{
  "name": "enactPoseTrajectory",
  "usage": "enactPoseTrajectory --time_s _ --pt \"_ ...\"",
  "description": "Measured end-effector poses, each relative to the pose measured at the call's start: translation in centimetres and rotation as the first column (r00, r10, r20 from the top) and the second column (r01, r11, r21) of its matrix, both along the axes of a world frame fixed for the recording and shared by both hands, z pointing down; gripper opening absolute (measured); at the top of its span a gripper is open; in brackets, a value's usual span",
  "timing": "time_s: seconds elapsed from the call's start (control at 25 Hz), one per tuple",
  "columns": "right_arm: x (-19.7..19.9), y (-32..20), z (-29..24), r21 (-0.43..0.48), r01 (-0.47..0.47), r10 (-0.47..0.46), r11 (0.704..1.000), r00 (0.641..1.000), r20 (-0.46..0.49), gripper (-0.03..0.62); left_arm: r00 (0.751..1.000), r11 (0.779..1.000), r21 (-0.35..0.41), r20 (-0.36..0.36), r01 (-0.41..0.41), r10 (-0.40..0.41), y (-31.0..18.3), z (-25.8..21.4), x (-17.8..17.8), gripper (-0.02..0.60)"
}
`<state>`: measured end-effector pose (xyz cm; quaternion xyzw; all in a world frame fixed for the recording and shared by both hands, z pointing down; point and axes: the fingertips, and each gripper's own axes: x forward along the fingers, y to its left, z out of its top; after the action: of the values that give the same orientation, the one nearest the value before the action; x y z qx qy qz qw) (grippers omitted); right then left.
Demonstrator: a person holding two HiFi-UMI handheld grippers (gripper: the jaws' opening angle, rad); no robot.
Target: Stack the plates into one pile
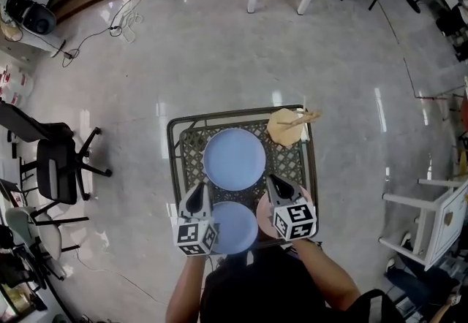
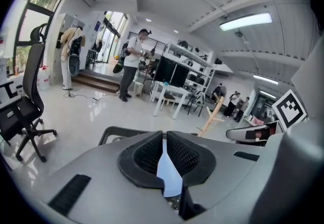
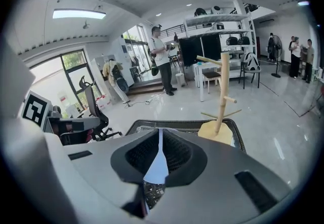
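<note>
Both claws are pinched shut and hold nothing: past the tips of the left gripper point(image 2: 164, 138) and the right gripper point(image 3: 160, 134) only a blue sliver shows. The head view alone shows the plates unstacked on the mesh table point(image 1: 175, 161): a large blue plate point(image 1: 234, 159) in the middle, and a smaller blue plate point(image 1: 234, 228) with a pink plate point(image 1: 264, 213) just beside it at the near edge.

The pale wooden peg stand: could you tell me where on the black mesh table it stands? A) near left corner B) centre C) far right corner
C: the head view shows the pale wooden peg stand at the far right corner of the black mesh table.
</note>
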<state>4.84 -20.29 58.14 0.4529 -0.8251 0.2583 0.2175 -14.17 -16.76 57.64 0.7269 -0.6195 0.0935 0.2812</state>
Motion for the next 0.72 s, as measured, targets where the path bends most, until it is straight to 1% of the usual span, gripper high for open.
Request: enactPoseTrajectory --time_s 0.12,0.24,0.4,0.56,0.6,0.64,0.72 --pt "0.0 -1.0 2.6 -0.043 -0.005 0.004 0.999 1.000 -0.021 0.011 1.000 0.999 -0.050 0.018 -0.017 0.018 -0.8 3.0 -0.2 0.024" --pt "-0.4 -1.9 5.2 -0.084 -0.006 0.002 0.996 0.999 -0.045 0.011 0.999 0.994 -0.108 0.022 -0.035 0.038 -1.5 5.8 -0.7 0.085" --pt "-0.3 -2.4 9.4 -0.152 -0.002 -0.011 0.988 0.996 -0.089 0.011 0.999 0.984 -0.178 0.019 -0.023 0.027 -2.0 9.4 -1.5 0.106" --pt "0.3 -2.8 13.8 -0.226 -0.006 -0.026 0.974 0.990 -0.140 0.017 0.999 0.967 -0.254 0.024 -0.022 0.029 -2.5 13.0 -1.8 0.115" --pt "0.5 -2.8 14.7 -0.242 -0.010 -0.027 0.970 0.988 -0.151 0.026 0.999 0.962 -0.273 0.027 -0.024 0.033 -2.5 13.8 -1.9 0.122" --pt "0.7 -2.9 15.4 -0.255 -0.015 -0.027 0.967 0.987 -0.160 0.055 0.999 0.956 -0.291 0.029 -0.024 0.034 -2.6 14.6 -1.9 0.127" --pt "0.9 -3.0 16.6 -0.278 -0.024 -0.025 0.960 0.985 -0.171 0.057 0.999 0.945 -0.327 0.032 -0.017 0.029 -2.6 16.3 -2.2 0.141"
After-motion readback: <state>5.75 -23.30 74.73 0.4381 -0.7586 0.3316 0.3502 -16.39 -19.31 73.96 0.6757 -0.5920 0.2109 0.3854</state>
